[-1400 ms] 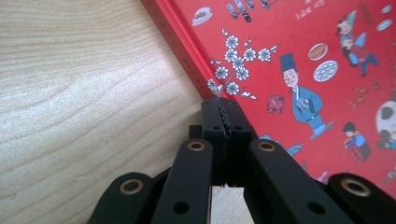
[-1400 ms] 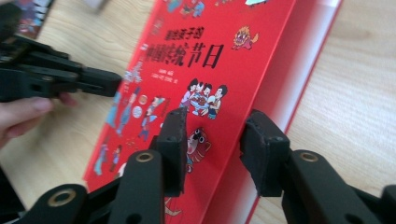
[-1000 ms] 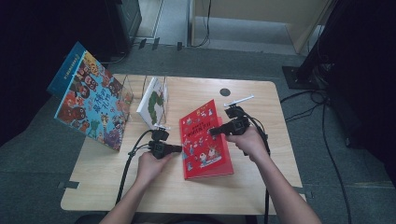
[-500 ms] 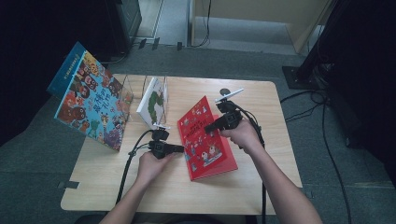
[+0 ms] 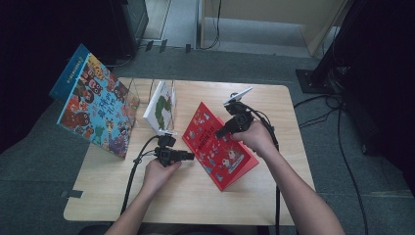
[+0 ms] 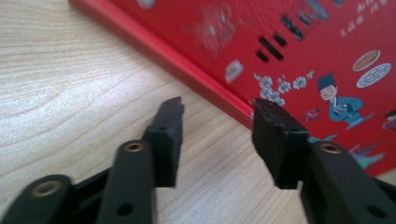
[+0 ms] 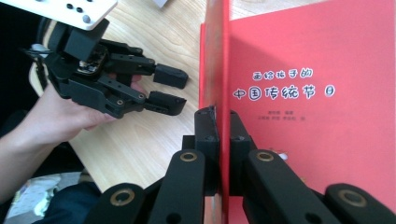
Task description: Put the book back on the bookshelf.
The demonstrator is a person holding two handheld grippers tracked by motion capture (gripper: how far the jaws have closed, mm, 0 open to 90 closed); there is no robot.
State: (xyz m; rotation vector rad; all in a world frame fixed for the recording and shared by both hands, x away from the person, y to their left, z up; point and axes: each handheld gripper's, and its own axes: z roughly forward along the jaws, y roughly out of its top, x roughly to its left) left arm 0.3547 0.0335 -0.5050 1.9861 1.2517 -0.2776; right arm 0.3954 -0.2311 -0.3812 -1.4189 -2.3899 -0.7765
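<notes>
The right tool [image 5: 221,131] is pinching the front cover [image 7: 215,56] of the red book [image 5: 220,147], jaws pressed onto the cover's edge from both sides in the right gripper view, having just been closing. The cover is being held raised off the page beneath, which is showing a title in white characters. The red book is lying on the table [image 5: 274,112], roughly in its middle, between the two hands and tilted at a slant in the high view.

The left tool [image 5: 188,156] is sitting just beside the book's left edge, jaws spread apart after just having been opening, with bare wood between them. In the left gripper view one pad [image 6: 275,140] is overlapping the red edge, but whether it is actually touching is hard to tell from that blurry close-up. The left tool [image 7: 166,88] is also showing in the right gripper view, gripped by the left hand [image 7: 56,116].

Further left, a white book with a green caterpillar [image 5: 160,105] is standing upright in a wire rack, and a big colourful picture book [image 5: 93,105] is leaning at the table's left corner.
</notes>
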